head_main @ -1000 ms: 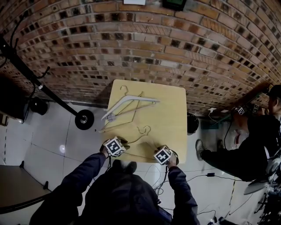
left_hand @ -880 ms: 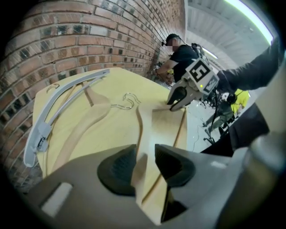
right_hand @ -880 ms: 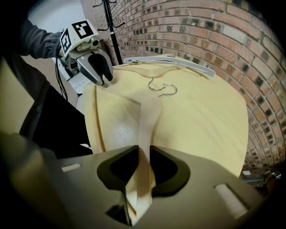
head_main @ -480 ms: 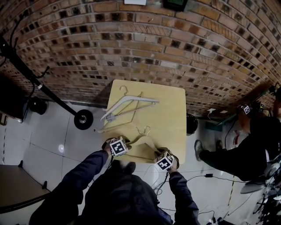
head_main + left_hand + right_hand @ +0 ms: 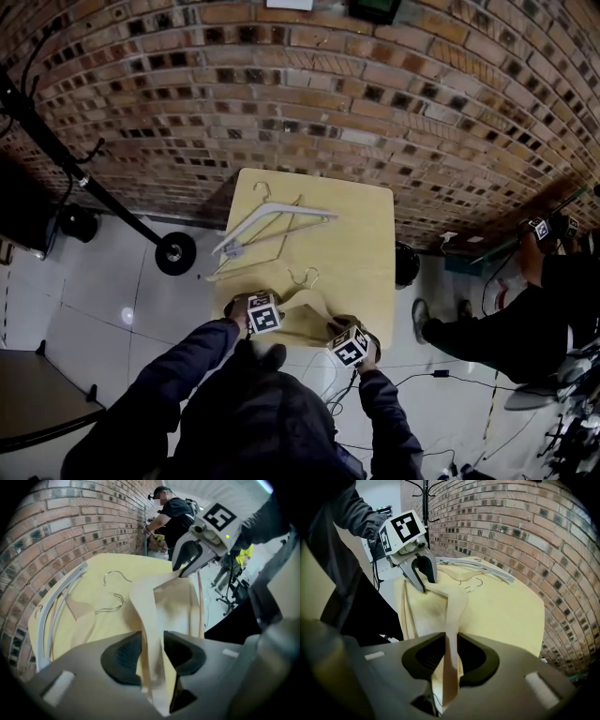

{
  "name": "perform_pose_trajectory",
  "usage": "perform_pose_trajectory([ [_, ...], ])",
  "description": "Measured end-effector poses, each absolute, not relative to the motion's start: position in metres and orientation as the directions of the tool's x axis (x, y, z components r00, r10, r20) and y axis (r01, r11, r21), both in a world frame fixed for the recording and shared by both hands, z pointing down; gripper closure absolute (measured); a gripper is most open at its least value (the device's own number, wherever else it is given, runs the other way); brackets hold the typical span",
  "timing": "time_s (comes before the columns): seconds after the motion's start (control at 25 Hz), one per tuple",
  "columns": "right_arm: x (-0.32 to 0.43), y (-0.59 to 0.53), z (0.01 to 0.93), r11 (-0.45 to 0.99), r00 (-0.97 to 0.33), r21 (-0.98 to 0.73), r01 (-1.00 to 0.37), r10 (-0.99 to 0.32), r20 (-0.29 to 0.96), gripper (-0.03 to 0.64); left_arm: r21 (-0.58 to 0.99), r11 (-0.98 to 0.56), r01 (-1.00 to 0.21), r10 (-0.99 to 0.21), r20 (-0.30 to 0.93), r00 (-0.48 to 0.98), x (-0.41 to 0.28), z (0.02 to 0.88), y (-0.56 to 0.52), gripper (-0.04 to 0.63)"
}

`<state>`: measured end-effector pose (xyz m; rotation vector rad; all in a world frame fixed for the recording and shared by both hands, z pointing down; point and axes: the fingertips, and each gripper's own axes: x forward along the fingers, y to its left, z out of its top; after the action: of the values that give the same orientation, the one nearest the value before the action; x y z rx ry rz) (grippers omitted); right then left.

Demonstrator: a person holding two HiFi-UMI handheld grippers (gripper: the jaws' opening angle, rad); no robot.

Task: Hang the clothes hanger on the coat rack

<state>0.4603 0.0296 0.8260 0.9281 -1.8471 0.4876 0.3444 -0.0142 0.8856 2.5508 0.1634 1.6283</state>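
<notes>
Jaws of your right gripper (image 5: 451,656) are nearly together. Both pads press flat on one arm of the hanger (image 5: 306,306), so that end is firmly held. Your left gripper (image 5: 152,651) is not gripping: its jaws have just been opening and now stand wider, with the hanger's other arm running between them. The wood leans against the left pad and a thin gap shows at the right pad, so you straddle that arm without clamping it.

The hanger is pale wood and spans from one gripper to the other over the near edge of the table (image 5: 370,234). Its wire hook (image 5: 305,276) points away from you, toward the brick wall (image 5: 309,103). Whether the wood touches the tabletop cannot be told. Both of your grippers point steeply down with their marker cubes on top.

Further back on the table lies a white hanger (image 5: 277,218), well apart from yours. The rack (image 5: 56,150) stands on the floor to the left of the table. Its round base (image 5: 175,253) is near the table's left edge, and the hanger is nowhere near it.
</notes>
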Motion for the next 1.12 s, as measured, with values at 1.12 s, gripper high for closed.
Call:
perform_pose_trajectory([
  [1.12,0.279,-0.090,0.671,0.787,-0.379,0.354,-0.505,-0.571,0.728,0.528,-0.161,-0.895,-0.416,-0.370,0.790,0.489,0.149,0.710,-0.103,0.500],
])
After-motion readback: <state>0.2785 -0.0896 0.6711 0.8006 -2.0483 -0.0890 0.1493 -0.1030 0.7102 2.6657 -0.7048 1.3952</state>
